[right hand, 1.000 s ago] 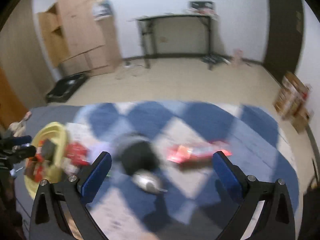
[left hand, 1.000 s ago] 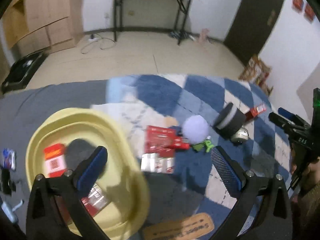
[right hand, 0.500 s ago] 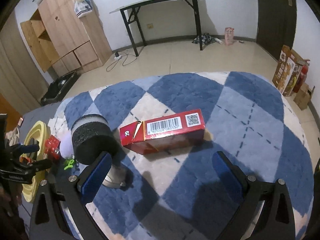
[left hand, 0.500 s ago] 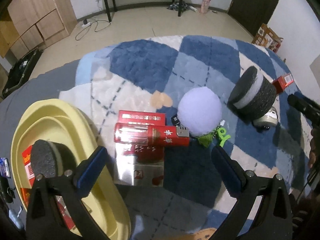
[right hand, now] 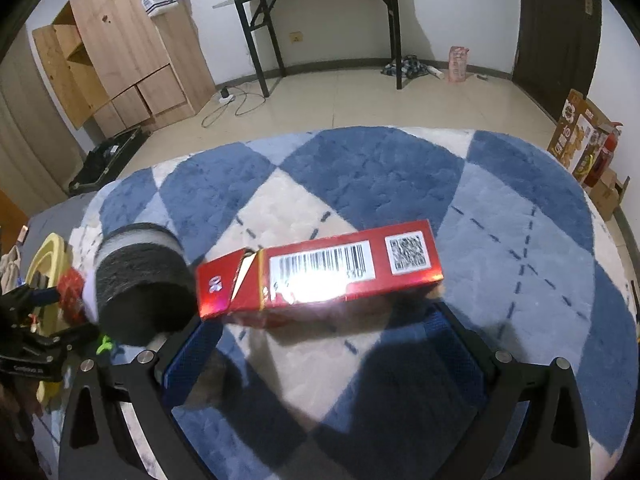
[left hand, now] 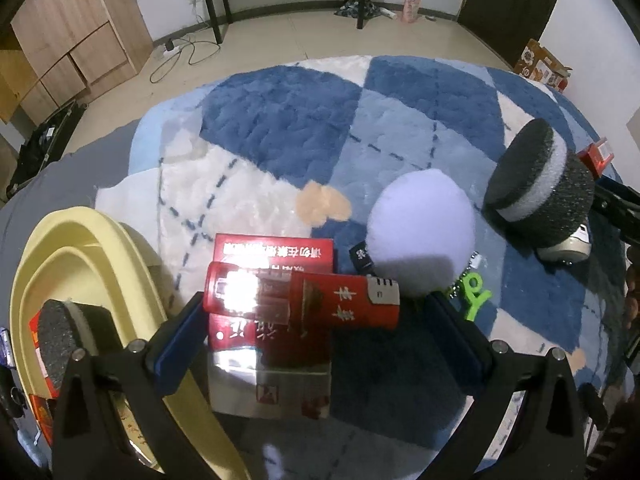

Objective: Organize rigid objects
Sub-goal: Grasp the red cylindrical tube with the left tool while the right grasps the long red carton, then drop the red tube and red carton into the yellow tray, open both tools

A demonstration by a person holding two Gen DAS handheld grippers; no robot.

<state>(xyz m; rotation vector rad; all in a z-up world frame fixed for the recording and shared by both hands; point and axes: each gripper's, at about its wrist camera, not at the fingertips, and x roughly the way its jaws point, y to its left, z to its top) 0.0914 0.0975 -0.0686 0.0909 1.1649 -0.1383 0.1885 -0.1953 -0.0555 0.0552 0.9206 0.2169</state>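
In the left wrist view my left gripper (left hand: 312, 336) is open, its jaws either side of a red carton (left hand: 302, 296) lying across a stack of red and silver boxes (left hand: 272, 360). A yellow basin (left hand: 100, 280) at the left holds a foam roll (left hand: 64, 332) and a red box. In the right wrist view my right gripper (right hand: 320, 354) is open just in front of a long red box with a barcode (right hand: 320, 272) on the rug. A black-and-white foam roll (right hand: 142, 280) lies left of it and shows in the left wrist view (left hand: 536, 184).
A pale purple fluffy ball (left hand: 420, 232), a green keyring (left hand: 476, 292) and a silver object (left hand: 568, 246) under the foam roll lie on the blue checked rug (right hand: 360, 176). Beyond it are bare floor, a black desk (right hand: 320, 0) and a wooden cabinet (right hand: 120, 48).
Both grippers have moved forward and lower. The left has closed in on the red carton and box stack; the right has closed in on the long red box. Both stay open.
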